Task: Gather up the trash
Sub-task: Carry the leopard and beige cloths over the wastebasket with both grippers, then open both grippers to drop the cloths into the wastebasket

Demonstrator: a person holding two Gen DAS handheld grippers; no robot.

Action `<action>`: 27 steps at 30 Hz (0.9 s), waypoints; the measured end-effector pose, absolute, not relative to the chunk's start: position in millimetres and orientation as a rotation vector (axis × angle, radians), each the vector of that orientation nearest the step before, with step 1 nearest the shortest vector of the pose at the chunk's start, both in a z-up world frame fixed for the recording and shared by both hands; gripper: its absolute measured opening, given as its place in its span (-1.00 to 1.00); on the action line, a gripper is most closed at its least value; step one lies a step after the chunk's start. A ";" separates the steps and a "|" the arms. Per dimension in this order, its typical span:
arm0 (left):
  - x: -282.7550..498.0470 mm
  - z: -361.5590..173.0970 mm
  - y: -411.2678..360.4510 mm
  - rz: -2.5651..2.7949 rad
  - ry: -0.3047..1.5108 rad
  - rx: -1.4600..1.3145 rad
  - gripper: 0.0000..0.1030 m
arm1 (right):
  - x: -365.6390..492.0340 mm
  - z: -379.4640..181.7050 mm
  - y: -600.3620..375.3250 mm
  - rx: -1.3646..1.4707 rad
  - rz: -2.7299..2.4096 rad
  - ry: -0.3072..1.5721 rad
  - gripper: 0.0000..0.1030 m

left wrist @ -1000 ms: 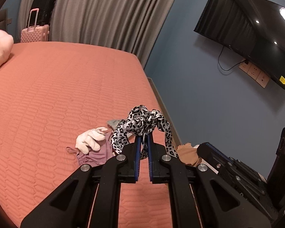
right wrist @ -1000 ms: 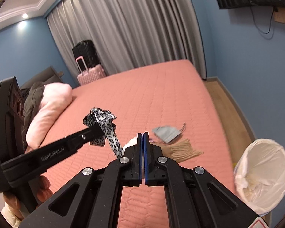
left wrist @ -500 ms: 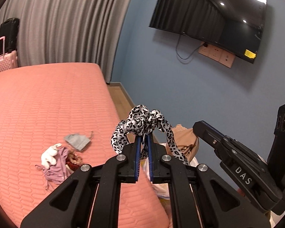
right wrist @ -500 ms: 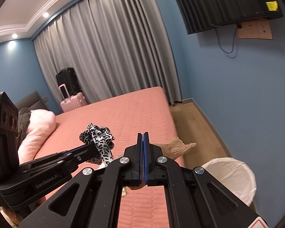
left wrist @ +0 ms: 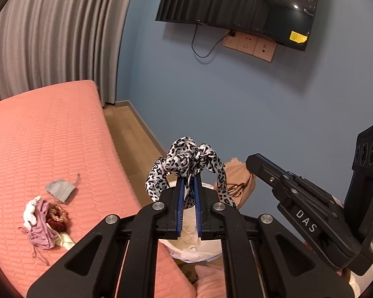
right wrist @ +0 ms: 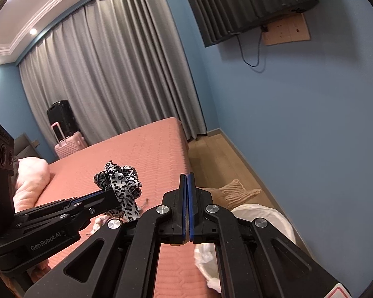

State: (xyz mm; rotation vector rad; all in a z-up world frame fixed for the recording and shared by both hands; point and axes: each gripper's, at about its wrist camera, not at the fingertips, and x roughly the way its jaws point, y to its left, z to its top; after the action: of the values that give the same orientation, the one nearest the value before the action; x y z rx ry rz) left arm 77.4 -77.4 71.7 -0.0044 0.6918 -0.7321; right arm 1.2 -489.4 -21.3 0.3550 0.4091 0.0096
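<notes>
Claws of both hands are swinging away from the middle of the coral bed (left wrist: 44,134) and are now arriving over the white-lined trash bin (right wrist: 268,213) at its edge. A second ago the bed filled the space ahead of the left claw; now the bin's liner is showing directly below and between its fingers, with blue wall beyond

The left claw (left wrist: 188,181) is clenched on a leopard-print scrunchie (left wrist: 186,159), which is bunching above the fingertips with its tails drooping to either side. The right claw (right wrist: 187,181) is pressed fully shut, and a tan knitted sock (right wrist: 236,190) is sticking out just beyond its tips, apparently pinched there, though the contact itself is hidden. In the left view that sock is hanging beside the scrunchie, just to its right

Judging from this, both items are nearly in position for dropping, and the release over the bin is the step now due

Still lying on the bed, well to the left of the left claw: a grey face mask (left wrist: 61,188), a lilac garment (left wrist: 41,231), a white plush scrap (left wrist: 30,215) and a rust scrunchie (left wrist: 57,217) — more collecting is remaining
</notes>
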 end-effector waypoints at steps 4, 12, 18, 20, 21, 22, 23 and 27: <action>75.5 67.0 -97.0 -0.760 0.699 0.019 -0.83 | 1.0 -29.0 -503.6 0.369 -0.016 0.419 -0.98; 76.0 59.5 -121.0 -0.789 0.720 0.051 -0.63 | 5.0 -41.6 -523.7 0.393 -0.044 0.437 -0.98; 75.4 54.0 -122.3 -0.752 0.709 0.043 0.28 | 9.7 -52.4 -533.7 0.416 -0.067 0.461 -0.81; 77.5 52.1 -123.3 -0.745 0.717 0.045 0.28 | 7.0 -55.8 -534.8 0.426 -0.069 0.462 -0.78; 77.6 51.4 -123.2 -0.741 0.718 0.046 0.28 | 6.1 -56.9 -534.9 0.427 -0.072 0.462 -0.73; 77.7 51.0 -122.8 -0.740 0.718 0.046 0.28 | 5.0 -57.8 -534.7 0.427 -0.074 0.461 -0.69; 78.2 50.6 -122.3 -0.739 0.719 0.045 0.28 | 4.3 -58.1 -534.6 0.428 -0.075 0.460 -0.62; 77.2 50.1 -120.3 -0.732 0.716 0.044 0.28 | 4.1 -59.2 -532.0 0.433 -0.068 0.461 -0.54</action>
State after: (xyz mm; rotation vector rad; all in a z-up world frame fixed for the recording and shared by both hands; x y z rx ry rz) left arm 77.2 -120.3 50.1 0.0435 0.7165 -0.7316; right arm 4.1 -532.0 -59.2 0.4327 0.4615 -0.0675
